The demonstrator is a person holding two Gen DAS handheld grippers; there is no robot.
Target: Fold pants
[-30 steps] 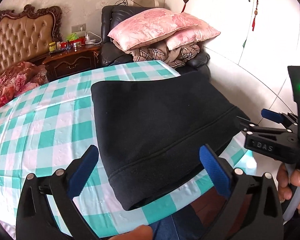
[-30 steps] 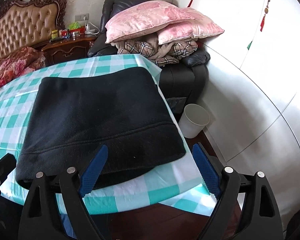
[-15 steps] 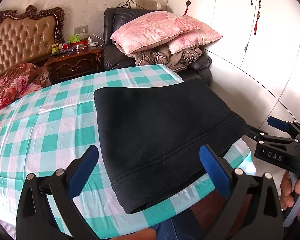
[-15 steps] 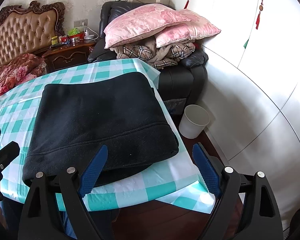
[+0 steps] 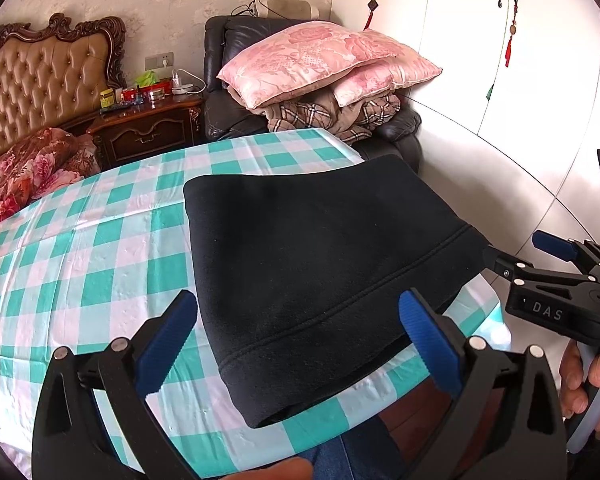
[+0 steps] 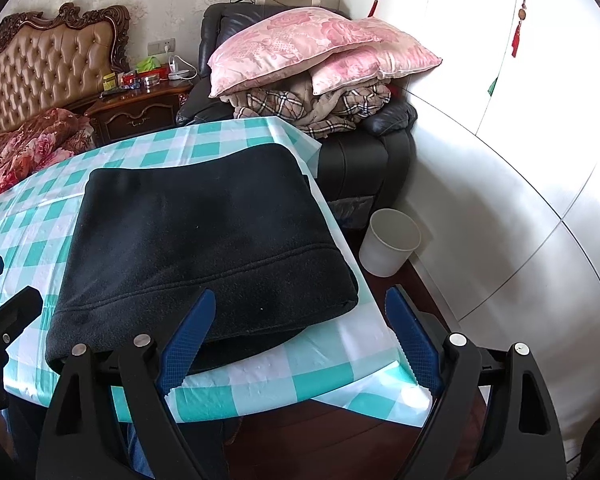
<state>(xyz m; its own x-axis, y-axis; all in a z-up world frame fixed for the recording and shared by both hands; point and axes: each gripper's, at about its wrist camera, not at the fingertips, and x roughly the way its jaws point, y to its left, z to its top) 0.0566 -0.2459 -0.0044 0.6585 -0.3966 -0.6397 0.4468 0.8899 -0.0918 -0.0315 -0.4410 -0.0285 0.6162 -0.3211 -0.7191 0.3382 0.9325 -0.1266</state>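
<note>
On the checked desk point(image 5: 100, 264), near its corner facing the white waste bin point(image 6: 388, 242), the black fleece pants point(image 5: 320, 264) lie folded into a thick, compact rectangle with the stitched hem band along the near edge. Beside the pants, the left tool point(image 5: 300, 344) hangs with its blue pads spread wide and nothing between them; the right tool point(image 6: 296, 340) is equally wide and empty, just short of the hem. By this layout the folding looks essentially finished. Any next move would call only for a light press to flatten the stack, or for drawing both tools clear without snagging the hem.
</note>
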